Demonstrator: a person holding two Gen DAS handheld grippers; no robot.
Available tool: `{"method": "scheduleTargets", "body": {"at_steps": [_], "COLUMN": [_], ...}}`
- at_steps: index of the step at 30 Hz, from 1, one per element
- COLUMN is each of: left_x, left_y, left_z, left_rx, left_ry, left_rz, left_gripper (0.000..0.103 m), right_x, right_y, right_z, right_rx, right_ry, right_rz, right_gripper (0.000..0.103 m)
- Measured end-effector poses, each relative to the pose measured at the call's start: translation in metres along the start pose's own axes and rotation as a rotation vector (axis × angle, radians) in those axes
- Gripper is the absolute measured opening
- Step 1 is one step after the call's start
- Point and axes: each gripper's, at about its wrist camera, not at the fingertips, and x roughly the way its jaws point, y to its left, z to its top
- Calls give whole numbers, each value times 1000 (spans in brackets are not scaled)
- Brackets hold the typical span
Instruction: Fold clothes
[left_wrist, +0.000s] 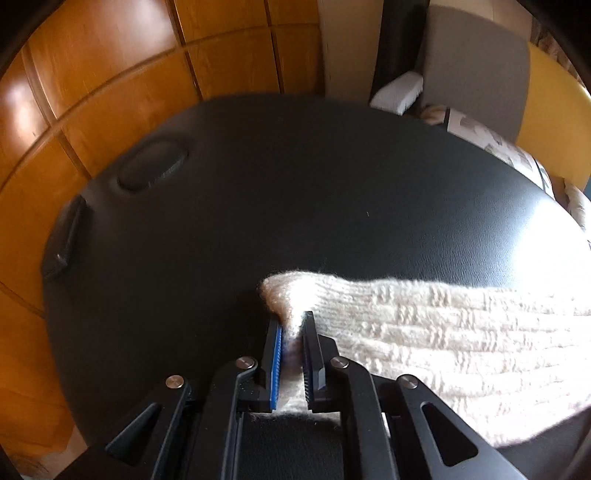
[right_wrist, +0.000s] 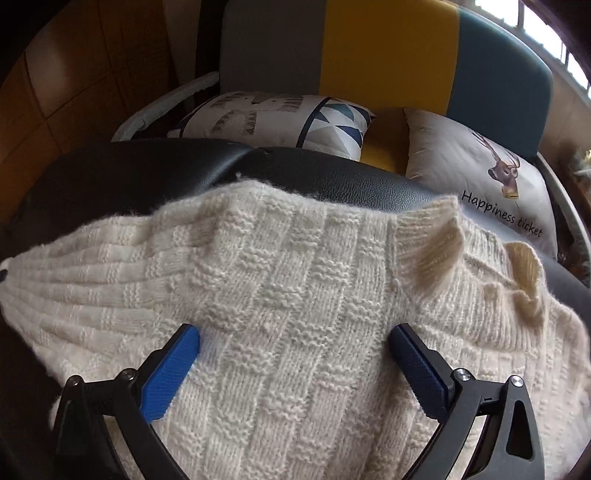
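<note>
Cream basket-weave knit sweater (right_wrist: 288, 295) spread on black leatherette surface (left_wrist: 258, 184), fuzzy corner pinched between left gripper (left_wrist: 293, 328) blue ribbed pads, right gripper (right_wrist: 295, 339) spread wide over its middle, printed cushions (right_wrist: 273, 118) beyond

Dim room, window glare, fisheye-bent blurred edges

sweater (right_wrist: 295, 314): cream knitted wool, fuzzy, basket-weave blocks with ribbed edge.
bench (left_wrist: 258, 192): black leather-look covering, fine grain, soft sheen in the light.
left claw (left_wrist: 291, 332): matt black plastic, blue ridged pads, bright metal pins.
right claw (right_wrist: 295, 345): matt black plastic, blue textured pads.
wall panels (left_wrist: 110, 74) beyond the bench: glossy varnished wood.
cushions (right_wrist: 480, 177) beyond the bench: smooth printed cloth.
</note>
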Motion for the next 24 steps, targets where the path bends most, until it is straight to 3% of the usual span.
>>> {"method": "scheduleTargets", "body": {"at_steps": [4,8,10,13,17,20,24], "left_x": [0,-15,-35,-72,-101,-112,-106], "left_y": [0,15,20,-1,-78,-143,-195], "left_z": [19,42,41,29,-3,-28,-46], "left_rx": [-30,-72,-108,-45,205,385,487], "left_ry": [29,-13,-56,-129,-139,-149,-112], "left_rz": [-10,109,118,-72,-276,-343,-327], "left_gripper": [14,14,14,14,14,15,16], "right_x": [0,-12,-27,-57,-91,-99,-91], "right_y": [2,4,6,16,39,70,104], "right_z": [0,2,0,-16,-41,-53,-66], "right_rx": [-12,-37,-64,-111,-163,-223,-285], "right_ry": [-10,2,-21,-53,-59,-45,-5], "right_rz": [-4,2,16,128,361,473,549], "right_gripper": [103,102,102,102,100,99,95]}}
